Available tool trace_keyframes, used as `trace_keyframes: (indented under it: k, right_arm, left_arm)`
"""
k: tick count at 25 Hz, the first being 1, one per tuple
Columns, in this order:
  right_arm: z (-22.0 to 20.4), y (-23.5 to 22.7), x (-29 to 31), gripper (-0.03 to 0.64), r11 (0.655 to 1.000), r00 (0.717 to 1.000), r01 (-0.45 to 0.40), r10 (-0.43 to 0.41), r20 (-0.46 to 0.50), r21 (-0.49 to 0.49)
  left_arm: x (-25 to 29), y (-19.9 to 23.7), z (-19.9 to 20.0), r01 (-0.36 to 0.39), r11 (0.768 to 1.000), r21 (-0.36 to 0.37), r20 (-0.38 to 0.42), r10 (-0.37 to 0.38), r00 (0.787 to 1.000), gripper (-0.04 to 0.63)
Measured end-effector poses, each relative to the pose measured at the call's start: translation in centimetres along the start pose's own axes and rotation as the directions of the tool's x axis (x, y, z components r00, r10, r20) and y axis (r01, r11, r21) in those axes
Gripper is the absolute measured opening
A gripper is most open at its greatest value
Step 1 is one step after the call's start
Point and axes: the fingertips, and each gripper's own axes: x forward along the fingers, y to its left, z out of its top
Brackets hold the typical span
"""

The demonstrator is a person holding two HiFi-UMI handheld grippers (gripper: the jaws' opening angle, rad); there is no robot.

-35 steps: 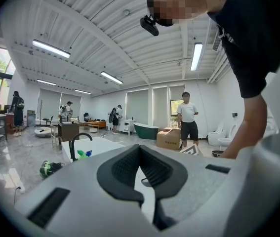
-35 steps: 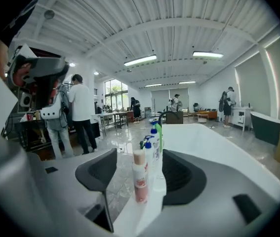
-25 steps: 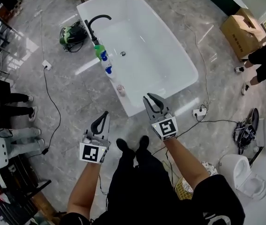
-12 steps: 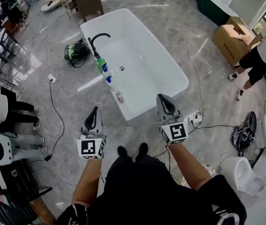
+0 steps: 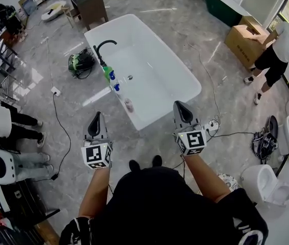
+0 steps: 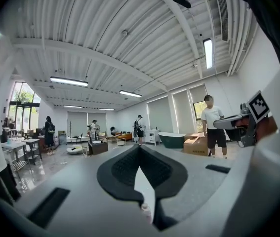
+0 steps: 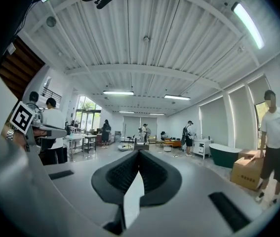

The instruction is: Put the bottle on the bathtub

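The white bathtub (image 5: 185, 93) stands on the grey marble floor ahead of me. Along its left rim sit a green bottle (image 5: 107, 73), a blue-capped bottle (image 5: 116, 87) and a small pinkish bottle (image 5: 129, 105). My left gripper (image 5: 97, 118) is held in the air, short of the tub's near corner, shut and empty. My right gripper (image 5: 180, 106) hovers off the tub's near right corner, also shut with nothing in it. In the left gripper view the jaws (image 6: 140, 149) meet at the tips, and a small bottle (image 6: 144, 210) shows through the gap behind them. The right gripper (image 7: 139, 153) is shut likewise.
A black faucet (image 5: 103, 47) curves over the tub's left rim. A green and black bag (image 5: 80, 63) lies on the floor to its left. Cables and a power strip (image 5: 213, 126) lie at the right, with a cardboard box (image 5: 243, 42), a person (image 5: 282, 45) and toilets (image 5: 264, 180).
Both grippers were open a second ago and are now shut. They have risen to point level across the room, and my view has pulled back slightly from the tub.
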Motion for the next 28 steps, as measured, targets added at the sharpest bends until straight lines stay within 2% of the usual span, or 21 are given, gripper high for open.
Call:
trace_keyframes:
  k: [5, 13, 28]
  right_arm:
    - [1.4, 1.0, 0.1, 0.008, 1.000, 1.000, 0.007, -0.006, 0.030, -0.019]
    - [1.2, 1.7, -0.2, 0.008, 1.000, 1.000, 0.009, -0.009, 0.015, -0.029]
    - [0.6, 1.7, 0.6, 0.008, 1.000, 1.000, 0.003, -0.003, 0.008, -0.017]
  left_arm:
    - [0.1, 0.5, -0.5, 0.022, 1.000, 0.000, -0.009, -0.022, 1.000, 0.009]
    - [0.6, 0.1, 0.1, 0.045, 0.999, 0.003, 0.004, -0.045, 0.999, 0.009]
    - [0.5, 0.3, -0.1, 0.041, 0.999, -0.005, 0.007, -0.041, 0.999, 0.009]
